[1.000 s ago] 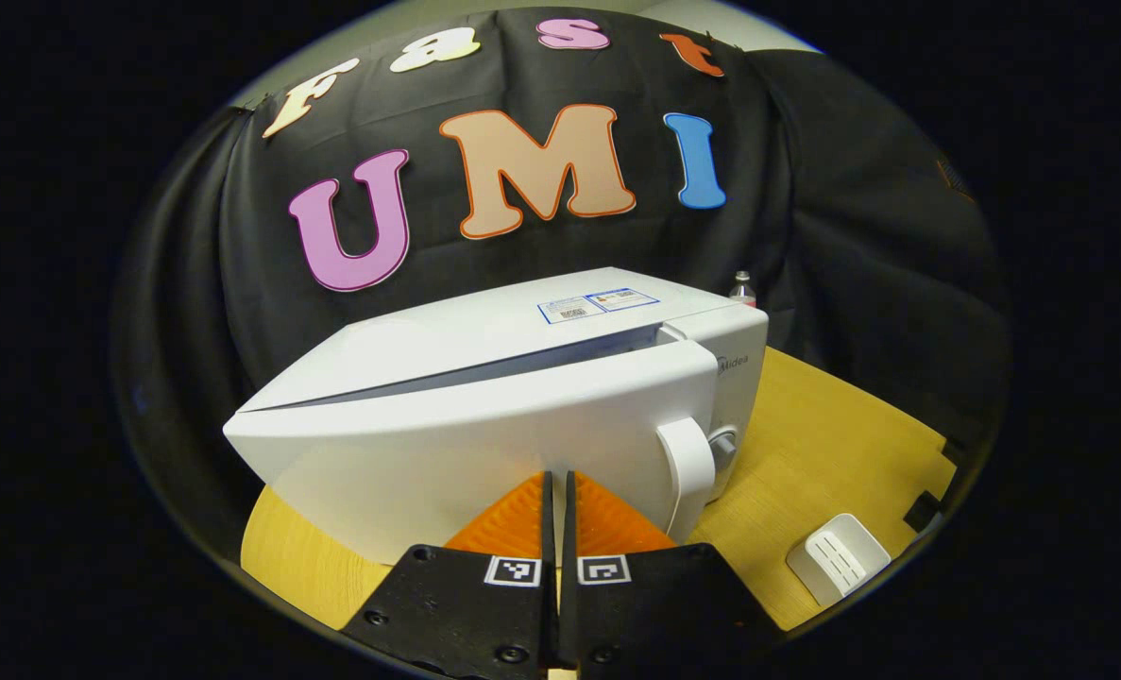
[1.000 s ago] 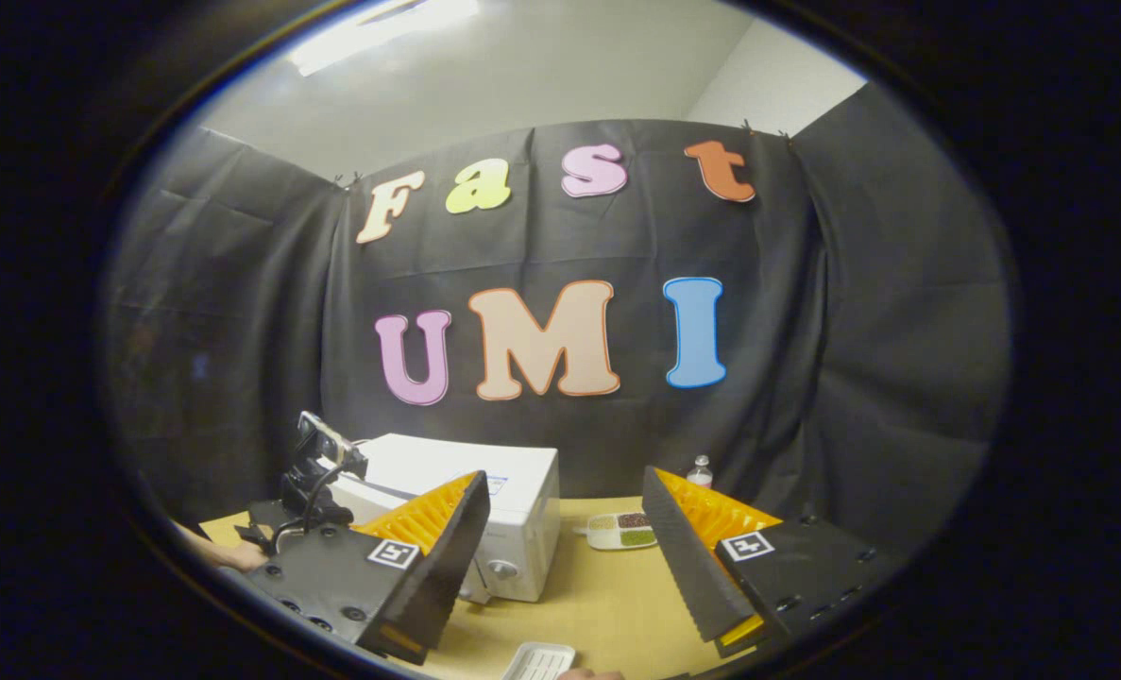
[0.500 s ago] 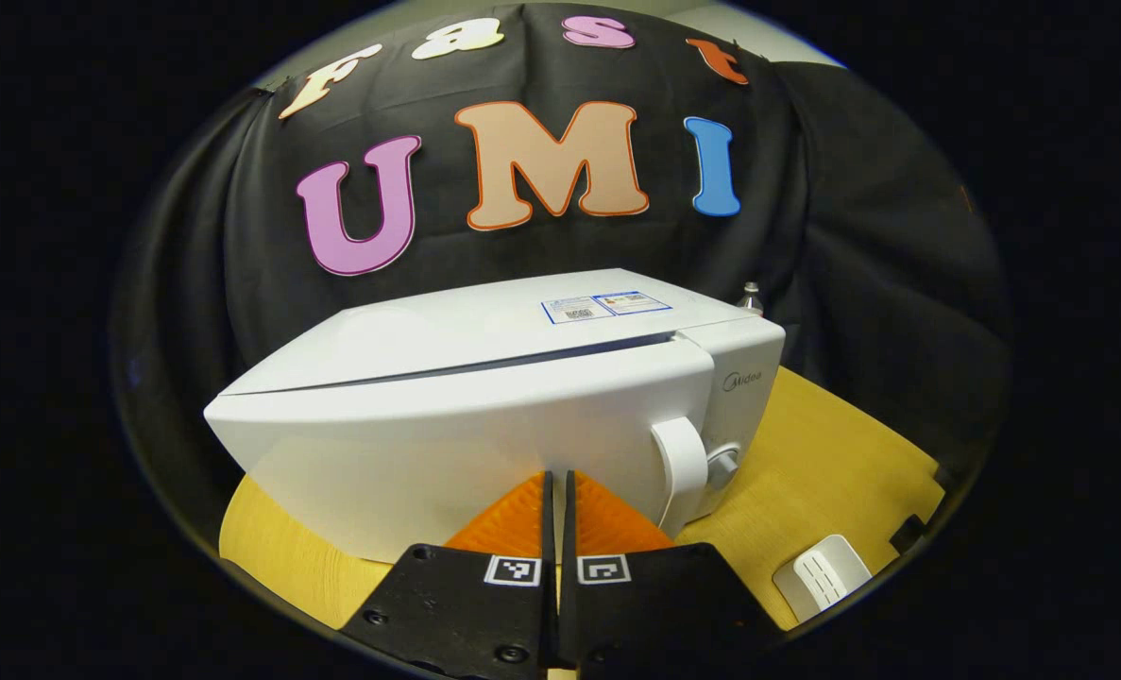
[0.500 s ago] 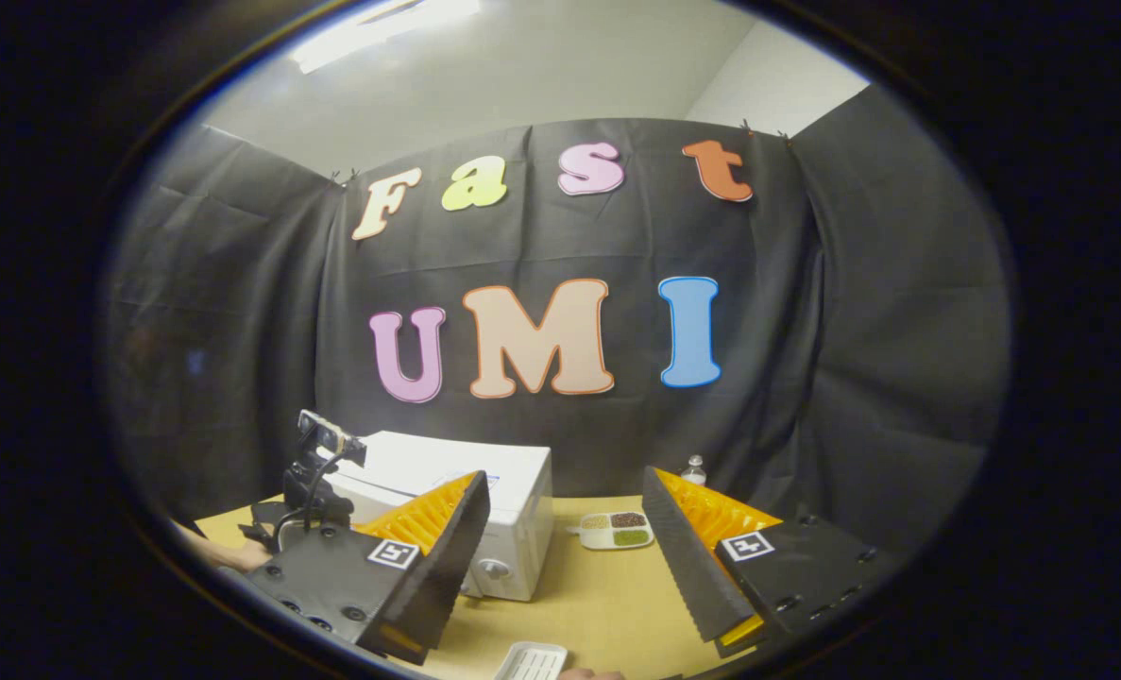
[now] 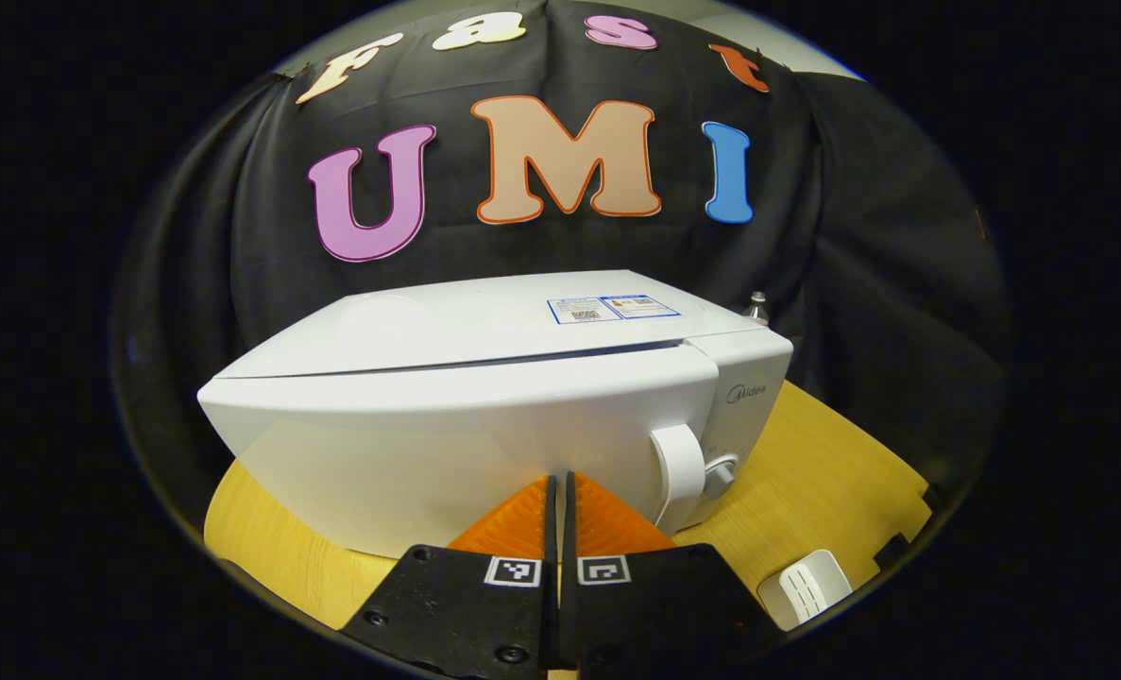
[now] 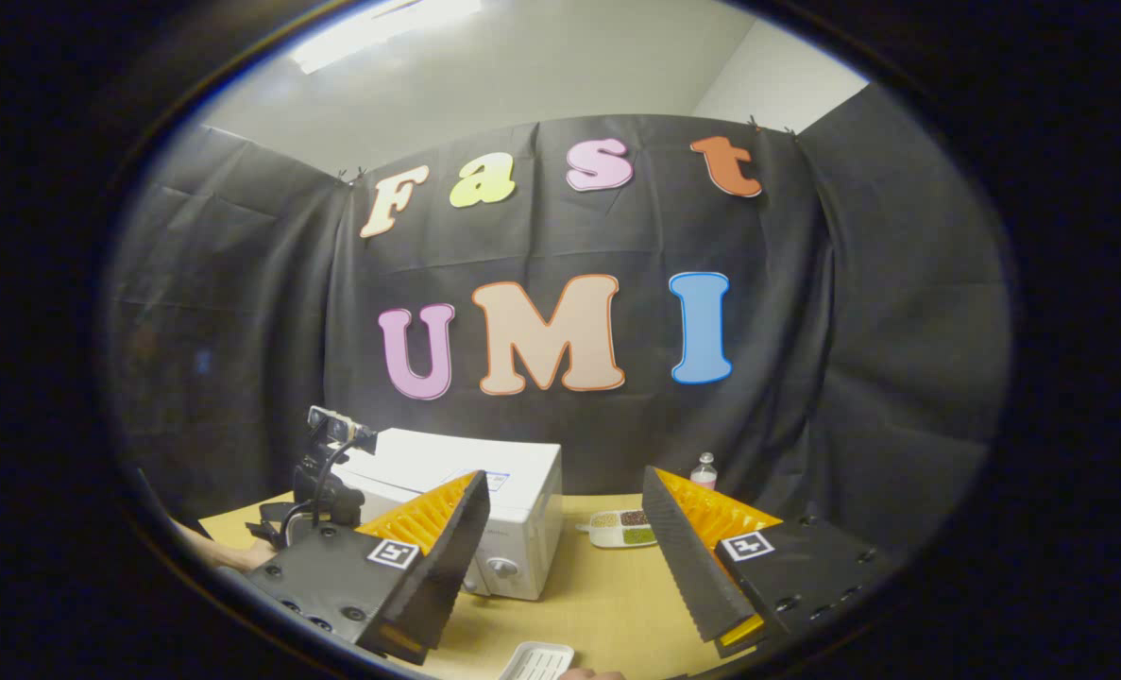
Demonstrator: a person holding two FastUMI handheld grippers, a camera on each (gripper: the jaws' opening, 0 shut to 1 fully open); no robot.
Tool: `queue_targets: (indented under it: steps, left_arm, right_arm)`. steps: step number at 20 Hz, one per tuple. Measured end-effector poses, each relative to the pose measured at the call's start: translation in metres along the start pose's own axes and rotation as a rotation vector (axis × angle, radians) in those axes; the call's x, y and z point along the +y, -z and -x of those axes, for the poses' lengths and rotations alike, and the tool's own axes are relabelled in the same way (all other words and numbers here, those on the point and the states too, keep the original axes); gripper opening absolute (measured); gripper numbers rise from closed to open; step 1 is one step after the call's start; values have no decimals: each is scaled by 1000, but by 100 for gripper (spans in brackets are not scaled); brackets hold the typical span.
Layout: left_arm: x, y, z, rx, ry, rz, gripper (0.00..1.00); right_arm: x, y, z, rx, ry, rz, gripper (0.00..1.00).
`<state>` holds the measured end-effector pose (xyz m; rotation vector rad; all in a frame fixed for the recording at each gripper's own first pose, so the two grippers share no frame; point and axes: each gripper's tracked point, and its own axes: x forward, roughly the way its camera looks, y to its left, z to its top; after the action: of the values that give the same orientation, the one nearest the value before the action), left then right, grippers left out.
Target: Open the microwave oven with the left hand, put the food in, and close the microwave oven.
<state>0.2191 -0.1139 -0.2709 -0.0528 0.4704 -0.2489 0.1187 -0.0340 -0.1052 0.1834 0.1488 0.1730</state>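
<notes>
"Midea" brand, seemingly, on microwave (image 5: 484,416) front; top sticker unreadable.

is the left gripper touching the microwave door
Cannot tell. In the left gripper view the shut left gripper overlaps the microwave door, but its tips hide any contact or gap.

Left gripper (image 5: 559,496): black bolted body plates with square black-and-white markers. Right gripper (image 6: 565,538): wedge-shaped ridged fingers (image 6: 683,557), same plates and markers.

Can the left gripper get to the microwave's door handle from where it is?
Probably yes. The left gripper sits shut against the microwave door, and the handle is just beside it with nothing between.
</notes>
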Motion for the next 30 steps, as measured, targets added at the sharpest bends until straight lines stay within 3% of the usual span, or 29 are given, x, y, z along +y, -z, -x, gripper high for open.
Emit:
queue_targets:
  steps: [14,16,22,30]
  left_arm:
    - [-1,-2,-9,14,0,-12,0]
    - [-15,11,-12,73,49,16,1]
    - [-11,3,-6,48,31,-43,0]
    - [-11,-12,78,-14,29,29,0]
  right_arm:
    - [-1,4,3,7,22,-4,92]
    - [1,5,3,11,20,-1,92]
    - [3,9,6,17,18,3,92]
    - [9,9,-3,8,16,-27,92]
